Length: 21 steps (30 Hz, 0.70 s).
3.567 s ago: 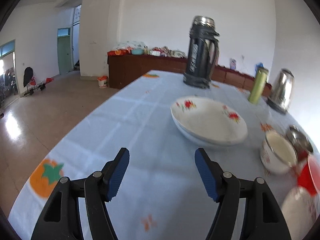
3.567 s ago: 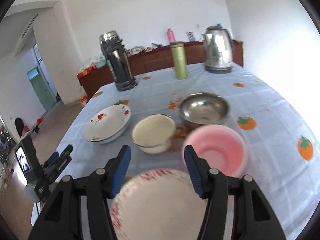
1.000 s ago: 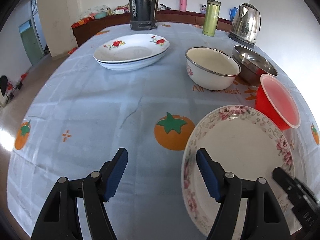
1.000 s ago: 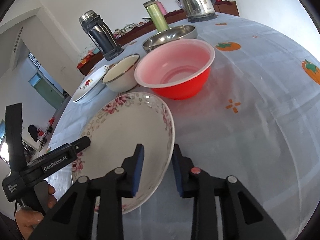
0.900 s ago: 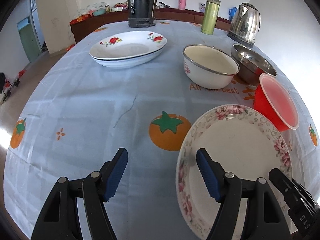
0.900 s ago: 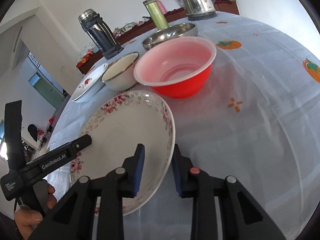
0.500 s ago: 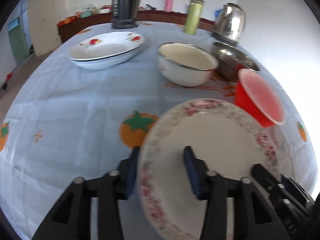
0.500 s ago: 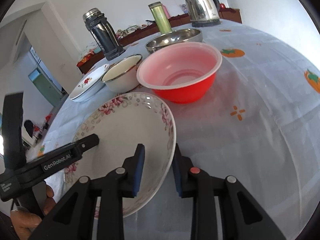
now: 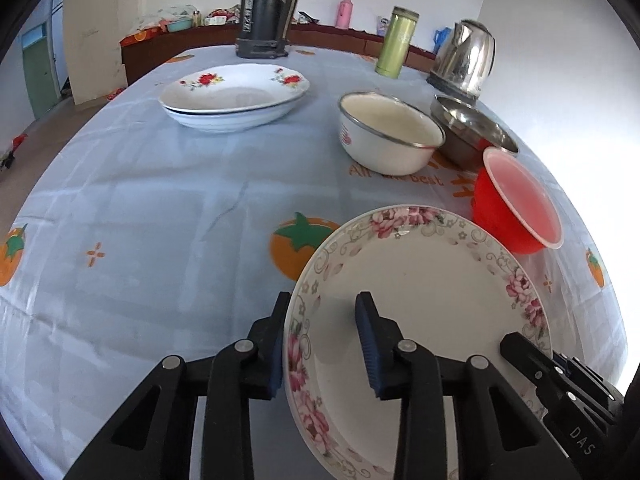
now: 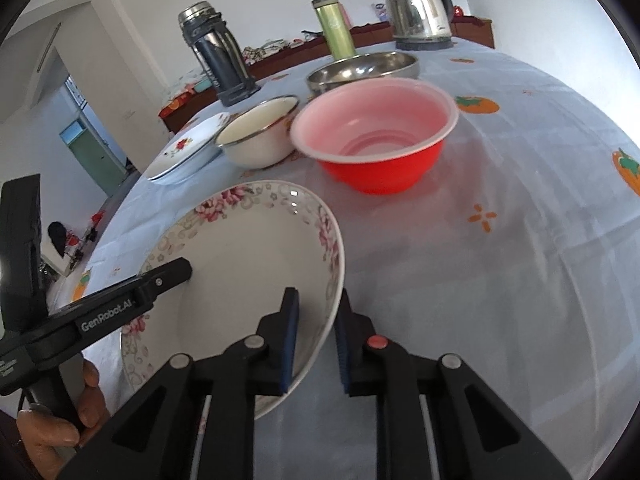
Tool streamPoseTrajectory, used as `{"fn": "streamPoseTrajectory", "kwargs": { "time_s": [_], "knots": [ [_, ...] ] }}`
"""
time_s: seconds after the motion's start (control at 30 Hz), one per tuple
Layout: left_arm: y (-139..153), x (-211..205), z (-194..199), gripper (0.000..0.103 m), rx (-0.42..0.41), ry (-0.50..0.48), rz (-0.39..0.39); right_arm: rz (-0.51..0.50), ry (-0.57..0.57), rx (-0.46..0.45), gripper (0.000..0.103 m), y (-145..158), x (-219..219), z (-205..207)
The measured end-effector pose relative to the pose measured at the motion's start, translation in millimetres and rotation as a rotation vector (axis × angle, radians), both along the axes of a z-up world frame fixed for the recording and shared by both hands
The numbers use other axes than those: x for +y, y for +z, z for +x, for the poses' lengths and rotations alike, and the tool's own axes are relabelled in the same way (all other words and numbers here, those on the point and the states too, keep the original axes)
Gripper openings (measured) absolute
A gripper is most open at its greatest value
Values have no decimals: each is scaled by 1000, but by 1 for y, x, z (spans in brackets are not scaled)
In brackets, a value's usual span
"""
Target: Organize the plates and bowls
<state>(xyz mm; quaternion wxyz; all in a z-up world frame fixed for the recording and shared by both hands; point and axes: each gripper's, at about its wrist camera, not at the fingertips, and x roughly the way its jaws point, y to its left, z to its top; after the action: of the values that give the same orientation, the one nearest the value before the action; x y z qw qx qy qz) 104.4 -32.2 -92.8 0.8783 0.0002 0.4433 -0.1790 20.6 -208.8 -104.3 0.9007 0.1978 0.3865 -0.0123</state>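
A floral-rimmed plate sits near the table's front edge, held from both sides. My left gripper straddles its left rim with the jaws closing: the outer pad is at the rim and the inner pad is over the plate's inside, still with a gap. My right gripper is shut on the opposite rim. Farther back are stacked white plates with red flowers, a cream enamel bowl, a steel bowl and a red plastic bowl.
A dark thermos, a green flask and a steel kettle stand along the table's far side. The tomato-print tablecloth is bare on the left. A person's hand holds the left gripper's handle.
My left gripper has shifted right onto the floral plate's left rim and its jaws have narrowed a lot. The right gripper's jaws have narrowed onto the other rim.
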Motion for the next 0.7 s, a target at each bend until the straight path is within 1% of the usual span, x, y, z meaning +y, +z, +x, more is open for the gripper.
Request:
{"fn": "streamPoseTrajectory", "kwargs": {
  "time_s": [0.13, 0.3, 0.47, 0.7],
  "knots": [
    [10, 15, -3, 35, -34, 10, -4, 11, 27, -21, 18, 9, 10, 4],
    [24, 35, 1, 35, -61, 39, -30, 15, 56, -58, 18, 25, 24, 12],
    [39, 47, 10, 35, -97, 61, -26, 19, 81, -70, 18, 34, 36, 29],
    [48, 63, 24, 35, -122, 95, -24, 25, 106, -94, 18, 46, 49, 49]
  ]
}}
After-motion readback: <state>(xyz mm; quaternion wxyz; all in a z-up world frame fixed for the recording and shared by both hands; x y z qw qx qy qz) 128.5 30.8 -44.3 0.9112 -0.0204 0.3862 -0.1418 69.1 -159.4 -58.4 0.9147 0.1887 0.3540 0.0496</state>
